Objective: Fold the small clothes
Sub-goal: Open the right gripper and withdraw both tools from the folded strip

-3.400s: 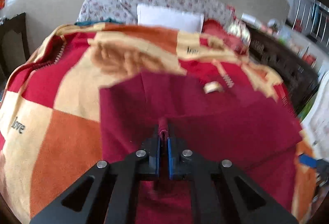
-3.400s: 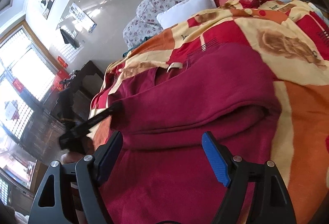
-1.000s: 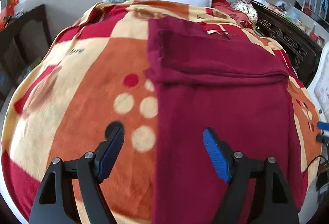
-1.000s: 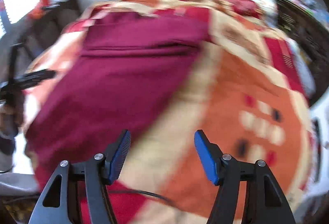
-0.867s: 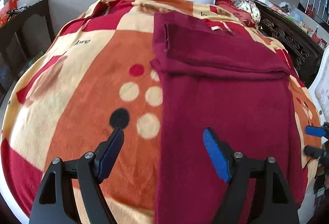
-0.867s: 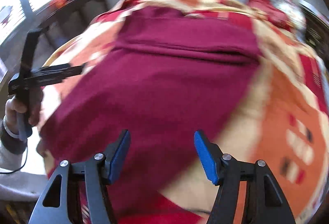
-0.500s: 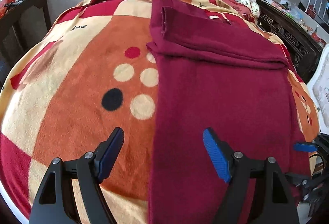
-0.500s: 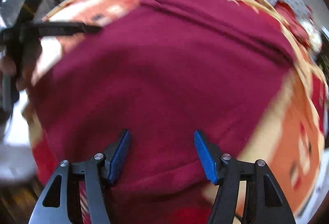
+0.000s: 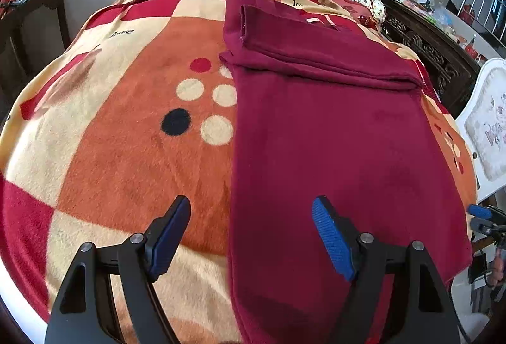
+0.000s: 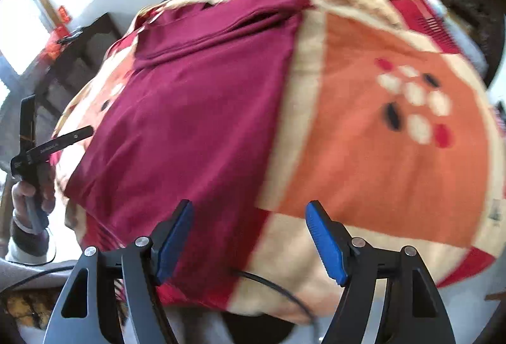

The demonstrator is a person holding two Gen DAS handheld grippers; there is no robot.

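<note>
Garment: the dark red fleece garment (image 9: 332,148) lies flat on the orange, cream and red patterned blanket (image 9: 126,154). Its far end is already folded over into a thick band (image 9: 316,50) well ahead of the fingers.
Left gripper: the left gripper (image 9: 251,236) has its blue-padded fingers (image 9: 330,241) spread wide and holding nothing. The garment's left edge runs between them; the near hem lies below and just ahead of the tips.
Right gripper: the right gripper (image 10: 248,239) is spread as wide and also empty. The garment's right edge sits ahead of its left finger (image 10: 172,238), with bare blanket ahead of the other.
Likely step: reaching for the two near corners, I judge, to carry the hem towards the folded band.
Risk: either pinch may catch the soft blanket along with the fleece and drag it up. Corners taken unevenly would skew the fold.
Risk two: a black cable (image 10: 275,287) hangs between the right fingers and could snag.
Hard to see: the right view is motion-blurred. The near hem drops over the bed edge, so its corners are not clearly visible.
</note>
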